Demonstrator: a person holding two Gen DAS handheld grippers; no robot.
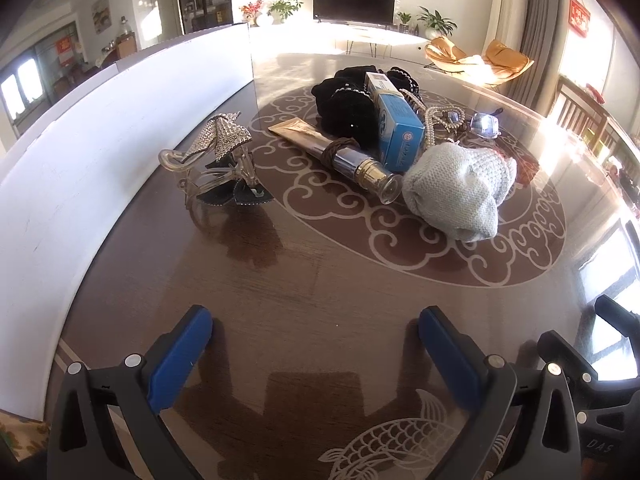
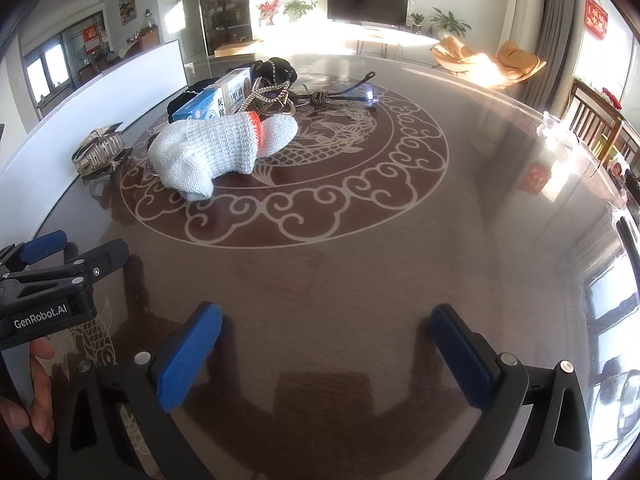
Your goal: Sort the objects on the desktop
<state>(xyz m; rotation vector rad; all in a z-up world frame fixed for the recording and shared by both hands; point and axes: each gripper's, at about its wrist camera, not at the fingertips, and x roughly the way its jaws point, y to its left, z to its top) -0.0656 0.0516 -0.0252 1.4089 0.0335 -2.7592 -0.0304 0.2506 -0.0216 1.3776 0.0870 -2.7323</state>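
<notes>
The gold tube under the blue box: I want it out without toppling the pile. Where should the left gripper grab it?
Judging by its pose, grip the gold tube at its free capped end, closing the left gripper across the narrow neck from the near side. The blue box and knitted glove crowd it.

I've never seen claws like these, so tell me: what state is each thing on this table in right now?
Left claw: open, empty.
Right claw: open, empty.
Knit glove: lying crumpled.
Blue box: closed, leaning on the pile.
Gold tube: capped, lying flat.
Hair claw clip: apart from the pile.
</notes>
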